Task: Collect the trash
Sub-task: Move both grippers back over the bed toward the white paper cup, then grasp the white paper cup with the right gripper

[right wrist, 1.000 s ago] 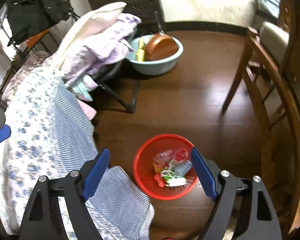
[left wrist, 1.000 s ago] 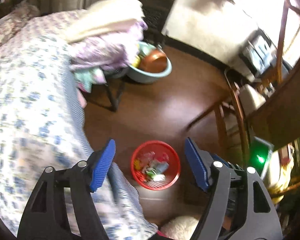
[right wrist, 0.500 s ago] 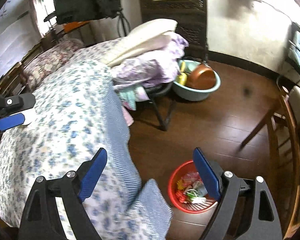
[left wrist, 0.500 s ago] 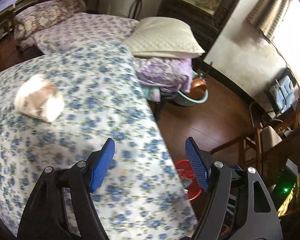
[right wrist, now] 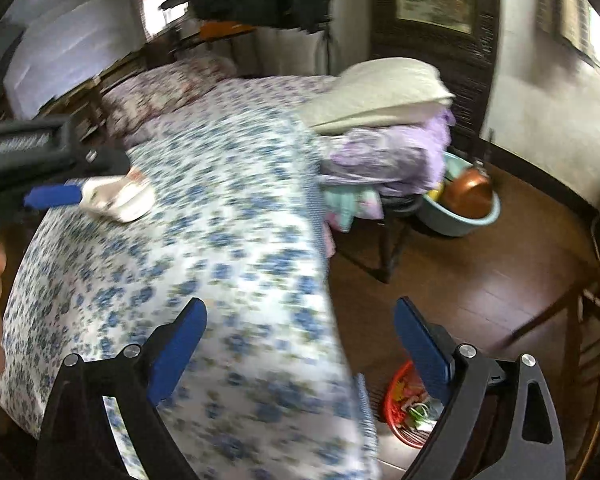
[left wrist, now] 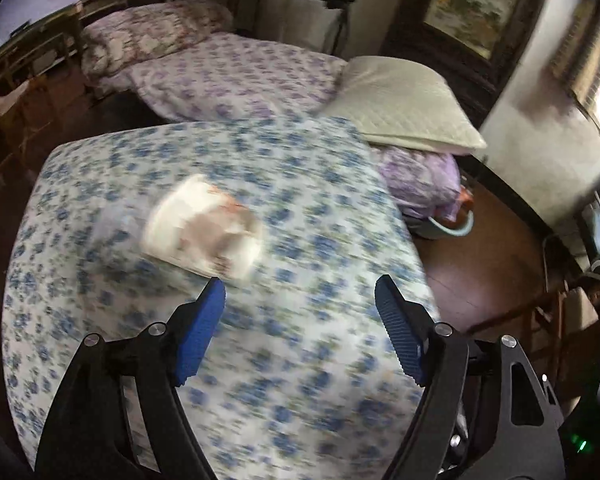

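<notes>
A crumpled white and brown wrapper lies on the blue-flowered bedspread. My left gripper is open and empty, just short of the wrapper and a little right of it. In the right wrist view the wrapper lies beside a blue fingertip of the left gripper. My right gripper is open and empty over the bed's right edge. The red trash basket, holding several wrappers, stands on the floor at the bed's corner, partly hidden behind my right finger.
A cream pillow lies on folded purple bedding at the bed's far right. A blue basin with a copper pot stands on the dark wood floor. A wooden chair stands at the right.
Both grippers swung up and left from the basket to the bed. The left gripper has closed in on the wrapper. The basket has dropped out of the left wrist view.
</notes>
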The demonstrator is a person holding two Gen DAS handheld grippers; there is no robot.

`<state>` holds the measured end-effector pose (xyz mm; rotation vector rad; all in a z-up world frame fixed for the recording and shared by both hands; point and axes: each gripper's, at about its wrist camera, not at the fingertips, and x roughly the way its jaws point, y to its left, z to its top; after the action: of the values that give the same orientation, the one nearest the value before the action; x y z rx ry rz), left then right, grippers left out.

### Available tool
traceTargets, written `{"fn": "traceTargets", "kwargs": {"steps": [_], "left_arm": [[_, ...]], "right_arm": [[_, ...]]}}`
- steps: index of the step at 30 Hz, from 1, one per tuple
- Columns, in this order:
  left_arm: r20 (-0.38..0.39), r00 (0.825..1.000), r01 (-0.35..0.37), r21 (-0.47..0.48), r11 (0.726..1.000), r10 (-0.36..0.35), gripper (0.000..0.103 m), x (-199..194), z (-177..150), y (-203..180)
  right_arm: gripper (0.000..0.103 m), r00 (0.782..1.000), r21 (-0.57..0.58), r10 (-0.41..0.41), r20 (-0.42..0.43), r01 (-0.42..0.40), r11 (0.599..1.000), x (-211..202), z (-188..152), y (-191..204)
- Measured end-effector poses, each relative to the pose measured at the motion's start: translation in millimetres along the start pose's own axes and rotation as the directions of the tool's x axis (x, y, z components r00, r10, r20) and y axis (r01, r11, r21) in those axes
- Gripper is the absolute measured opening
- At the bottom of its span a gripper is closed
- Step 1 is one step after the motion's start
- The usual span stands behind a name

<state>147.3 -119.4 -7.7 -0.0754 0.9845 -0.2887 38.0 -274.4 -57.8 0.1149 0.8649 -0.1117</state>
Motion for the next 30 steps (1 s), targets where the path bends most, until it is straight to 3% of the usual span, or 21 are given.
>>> {"fn": "traceTargets", "kwargs": {"steps": [3, 6, 10, 16, 19, 21, 23, 25, 27, 30], "left_arm": [[0.011, 0.996, -0.088, -0.074, 0.993, 0.089, 0.077, 1.4, 9.7, 41.1], [-0.007, 0.976, -0.214, -0.16, 0.964, 0.216, 0.078, 4.5, 13.8, 77.1], [-0.044, 0.983, -0.181, -0.228, 0.957, 0.176, 0.078, 7.9, 13.9, 100.4], [-0.009, 0.983, -0.176, -0.298, 0.938, 0.182, 0.079, 1.5, 29.5, 125.6], [0.014, 0.956, -0.276, -0.289, 0.917, 0.292, 0.081, 0.1, 33.8, 143.2], [-0.013, 0.944, -0.318, -0.294, 0.902, 0.329, 0.081, 5.7, 32.8, 155.7], [-0.054, 0.951, -0.305, -0.339, 0.89, 0.305, 0.081, 10.8, 29.0, 167.3], [-0.101, 0.959, -0.283, -0.429, 0.858, 0.266, 0.081, 12.8, 21.4, 181.7], [-0.124, 0.947, -0.319, -0.472, 0.822, 0.297, 0.081, 10.4, 14.8, 187.7], [-0.124, 0.937, -0.346, -0.452, 0.822, 0.326, 0.081, 8.3, 14.2, 189.0]], "right_arm": [[0.093, 0.999, -0.086, 0.042, -0.033, -0.045, 0.995, 13.9, 5.9, 36.8], [0.093, 0.992, -0.107, 0.104, -0.072, -0.111, 0.988, 26.2, 9.2, 58.0], [0.093, 0.993, -0.212, 0.077, -0.085, -0.093, 0.973, 38.4, 10.0, 94.6], [0.094, 0.994, -0.319, 0.058, -0.097, -0.086, 0.944, 54.9, 18.6, 130.5], [0.095, 0.993, -0.329, 0.064, -0.103, -0.095, 0.939, 61.6, 26.3, 139.8], [0.095, 0.991, -0.327, 0.071, -0.11, -0.104, 0.939, 65.8, 31.4, 143.2], [0.095, 0.993, -0.346, 0.06, -0.104, -0.093, 0.934, 73.5, 41.2, 150.7], [0.095, 0.995, -0.371, 0.04, -0.088, -0.07, 0.926, 80.7, 49.6, 157.2], [0.095, 0.997, -0.393, 0.021, -0.069, -0.046, 0.918, 85.8, 56.2, 164.8], [0.095, 1.0, -0.445, -0.007, -0.023, -0.004, 0.895, 90.3, 65.9, 180.3]]}}
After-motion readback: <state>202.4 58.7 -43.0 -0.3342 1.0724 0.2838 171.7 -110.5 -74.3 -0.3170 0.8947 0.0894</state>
